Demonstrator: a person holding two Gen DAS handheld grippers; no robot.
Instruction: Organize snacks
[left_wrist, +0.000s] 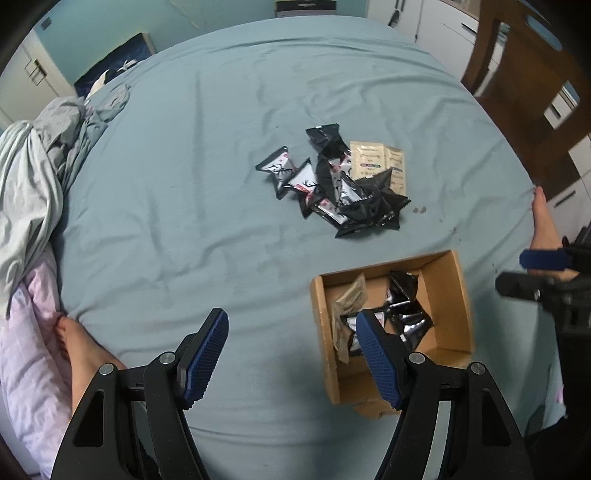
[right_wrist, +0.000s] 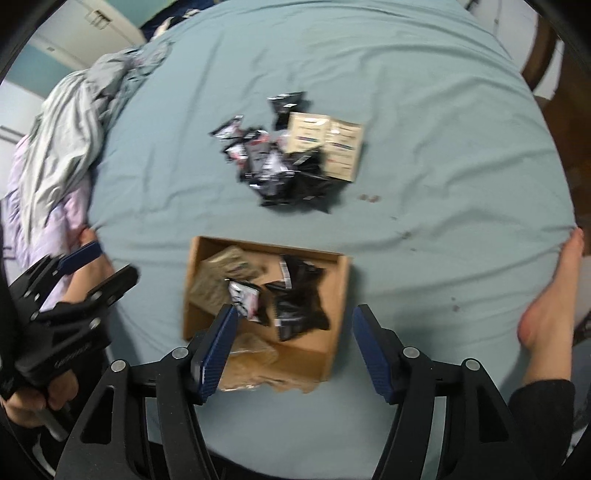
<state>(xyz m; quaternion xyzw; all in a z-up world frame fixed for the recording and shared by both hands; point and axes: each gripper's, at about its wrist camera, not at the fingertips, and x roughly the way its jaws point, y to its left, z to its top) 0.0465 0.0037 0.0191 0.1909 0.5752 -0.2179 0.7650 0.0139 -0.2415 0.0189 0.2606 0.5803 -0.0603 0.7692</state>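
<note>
L gripper (left_wrist: 291, 354) is held over bare sheet (left_wrist: 184, 184) just left of the box (left_wrist: 452, 295), jaws spread, nothing between the pads; its right finger overlaps the box's near-left corner in the L wrist view. R gripper (right_wrist: 293, 349) is poised above the box's near half w/ jaws released and nothing pinched; pkts already lie loose inside the box: tan ones at left, one black-and-white in the middle, black ones at right. The pile (left_wrist: 332, 181) of remaining snacks sits on the sheet beyond the box's far wall, apart from it, i.e. straight ahead of the R fingers and ahead-right of the L ones. The pile is spread left to right: black/white pkts at left, black ones mid, two tan pkts (right_wrist: 327, 142) at the right rear. Judged from this, the R gripper is nearer & better lined up; the next reach is fwd over the box's far wall.
</note>
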